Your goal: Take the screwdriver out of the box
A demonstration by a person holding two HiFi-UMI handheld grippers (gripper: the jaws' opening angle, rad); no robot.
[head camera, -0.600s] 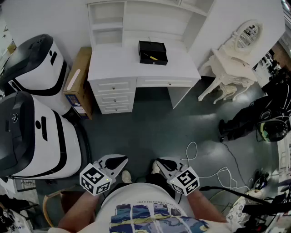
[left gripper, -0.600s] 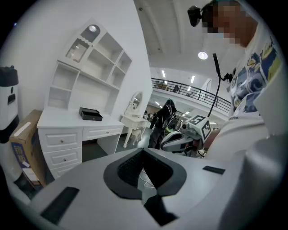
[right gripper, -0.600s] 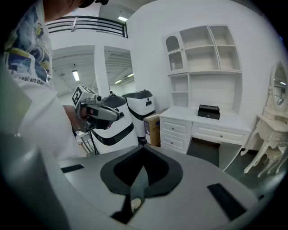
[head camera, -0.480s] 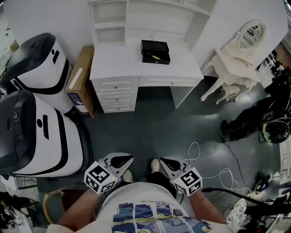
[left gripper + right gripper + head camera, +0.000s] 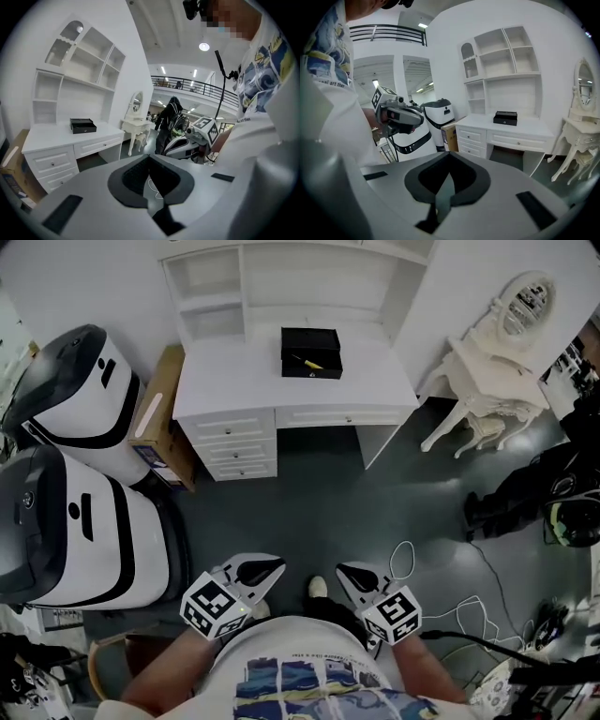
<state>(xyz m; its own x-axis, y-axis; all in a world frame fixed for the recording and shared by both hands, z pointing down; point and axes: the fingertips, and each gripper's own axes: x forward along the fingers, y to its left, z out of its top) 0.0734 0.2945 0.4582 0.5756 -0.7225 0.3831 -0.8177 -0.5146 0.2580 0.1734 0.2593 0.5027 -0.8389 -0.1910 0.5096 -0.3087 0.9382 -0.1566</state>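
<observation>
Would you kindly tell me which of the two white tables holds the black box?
The drawer desk under the shelves holds the black box; the ornate mirrored dressing table does not.

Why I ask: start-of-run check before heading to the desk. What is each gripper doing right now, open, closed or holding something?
Left gripper: closed, holding nothing.
Right gripper: closed, holding nothing.

One black box (image 5: 311,352), holding one screwdriver (image 5: 312,362), on one white table (image 5: 375,382). Two hand-held grippers: left hand-held gripper (image 5: 267,570), right hand-held gripper (image 5: 352,575). Two white-and-black machines (image 5: 80,390) (image 5: 75,531), one cardboard carton (image 5: 155,418), one white dressing table (image 5: 487,381).
</observation>
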